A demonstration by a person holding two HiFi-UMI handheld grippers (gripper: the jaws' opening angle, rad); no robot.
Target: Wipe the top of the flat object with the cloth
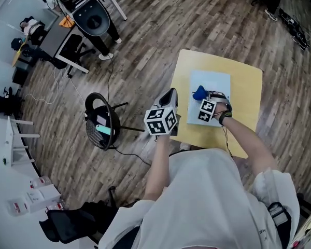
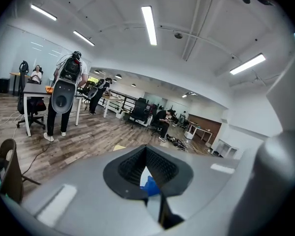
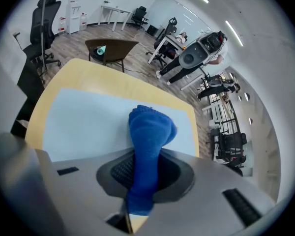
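The blue cloth [image 3: 150,132] is grasped in the right claw [image 3: 147,167], whose jaws are clenched on its lower part, and its free end is held over the flat object [image 3: 88,117]. This pale sheet is laid on the yellow table [image 3: 88,73]. Whether the cloth touches the sheet cannot be told. No dirt or wiped trace is seen on the sheet, so the wiping is judged to be under way or just beginning, with most of the surface left to be passed. The left claw [image 1: 168,98] is held beside the table's edge, clenched with nothing in it. No other thing is seen on the sheet. A dark chair [image 1: 101,121] and a cable [image 1: 111,71] are seen on the wooden floor, well apart from the table.
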